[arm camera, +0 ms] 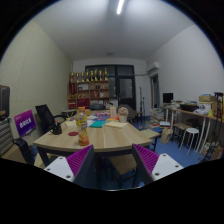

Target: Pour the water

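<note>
My gripper [110,165] is open and empty, its two fingers with purple pads [146,160] held high and well short of a long wooden table [105,138]. On the table, far beyond the fingers, stands a yellowish bottle or cup [83,129] among several small items, too small to tell apart. Nothing stands between the fingers. No pouring vessel is clearly identifiable from here.
Black chairs [47,119] stand at the table's left, with a purple sign [26,122] beside them. A shelf of bottles [88,90] lines the far wall. Desks with equipment [200,108] and a white stool [193,136] stand on the right.
</note>
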